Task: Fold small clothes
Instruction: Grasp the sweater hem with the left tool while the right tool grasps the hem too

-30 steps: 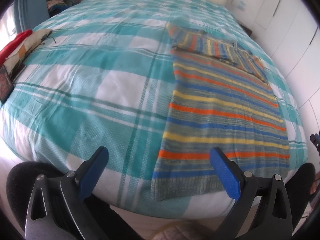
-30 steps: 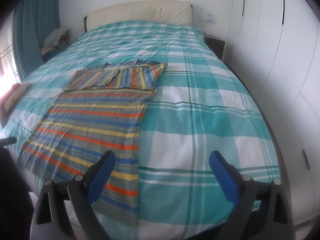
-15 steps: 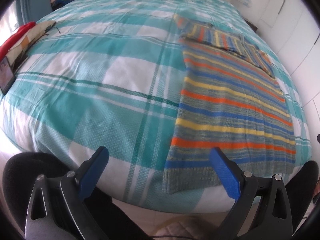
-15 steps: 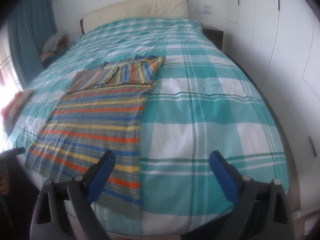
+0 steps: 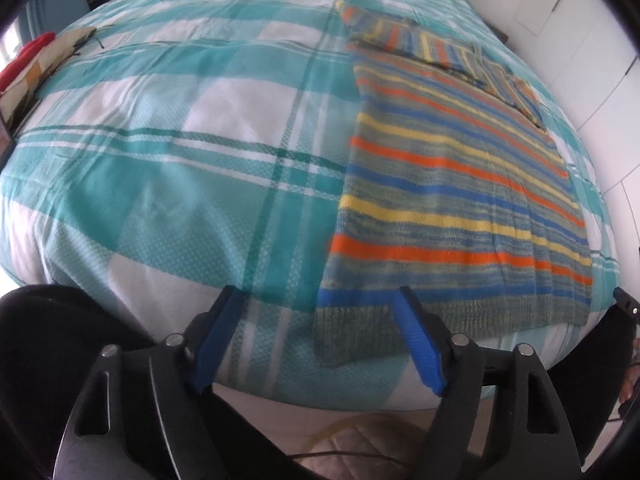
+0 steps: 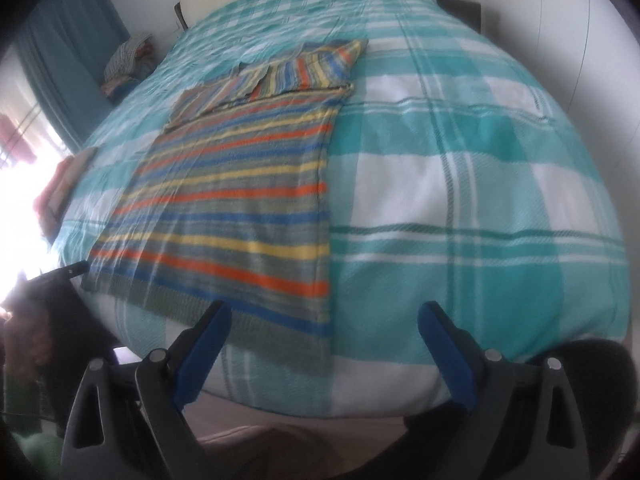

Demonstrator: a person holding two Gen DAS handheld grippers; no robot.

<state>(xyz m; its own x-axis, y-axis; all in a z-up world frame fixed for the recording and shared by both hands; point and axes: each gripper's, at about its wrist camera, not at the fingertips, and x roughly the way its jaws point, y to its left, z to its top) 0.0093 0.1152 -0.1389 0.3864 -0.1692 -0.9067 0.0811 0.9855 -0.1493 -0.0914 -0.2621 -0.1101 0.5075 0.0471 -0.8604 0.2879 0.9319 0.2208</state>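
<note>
Knitwear lay spread flat on the bed: a striped sweater (image 5: 452,200) in orange, yellow, blue and grey-green bands, its ribbed hem at the near edge of the mattress and its sleeves folded across the top end, toward the headboard. It rested on a teal-and-white checked bedspread (image 5: 192,168), to the right of the middle in the left wrist view and to the left of the middle in the right wrist view (image 6: 236,204). The left gripper (image 5: 316,336) hung tilted down over the near edge of the bed at the sweater's hem corner; its blue fingers (image 5: 418,340) had just been closing but were still apart, with that corner showing between them and neither pad pressing on the knit. The right gripper (image 6: 324,354) hung over the hem's other corner, its blue fingers (image 6: 202,350) spread wide and holding nothing. A red and patterned item (image 5: 28,68) lay at the bed's far left side, and a heap of clothes (image 6: 128,64) sat beside the bed near a teal curtain (image 6: 68,60). White cupboard doors (image 5: 592,52) stood along the right wall.
</note>
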